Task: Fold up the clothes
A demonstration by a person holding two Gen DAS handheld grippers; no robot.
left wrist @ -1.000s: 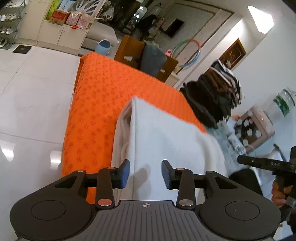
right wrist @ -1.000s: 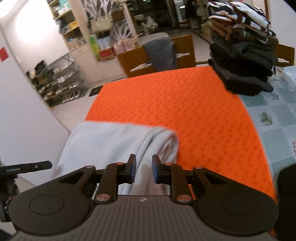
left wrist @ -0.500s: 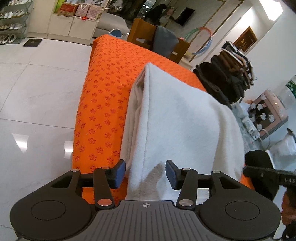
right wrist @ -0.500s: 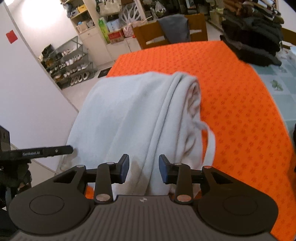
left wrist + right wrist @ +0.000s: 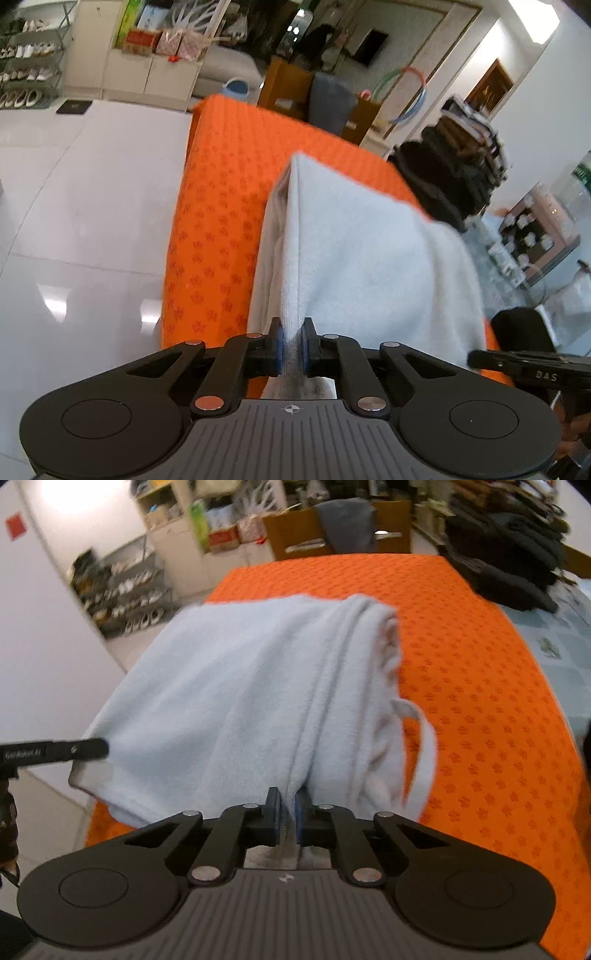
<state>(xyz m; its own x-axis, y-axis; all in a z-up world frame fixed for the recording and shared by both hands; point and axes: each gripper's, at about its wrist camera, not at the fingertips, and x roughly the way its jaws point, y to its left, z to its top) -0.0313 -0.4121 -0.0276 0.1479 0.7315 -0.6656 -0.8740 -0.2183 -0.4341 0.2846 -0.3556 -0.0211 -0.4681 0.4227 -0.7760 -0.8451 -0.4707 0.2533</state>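
A pale blue fleece garment (image 5: 369, 258) lies folded on the orange table cloth (image 5: 221, 184); it also shows in the right wrist view (image 5: 240, 686). My left gripper (image 5: 291, 343) is shut on the garment's near edge at its left side. My right gripper (image 5: 287, 816) is shut on the near edge at its right side, beside a bunched fold with a loose loop (image 5: 424, 746). Each view shows the other gripper's finger at the frame's side, in the left wrist view (image 5: 517, 363) and in the right wrist view (image 5: 55, 751).
A tall stack of dark folded clothes (image 5: 509, 557) sits at the table's far right corner, also in the left wrist view (image 5: 450, 173). A wooden chair with a grey garment (image 5: 343, 524) stands behind the table. White tiled floor (image 5: 74, 184) lies left of the table.
Both grippers closed from open onto the garment's near edge. The garment's near side is now pulled up taut between them.
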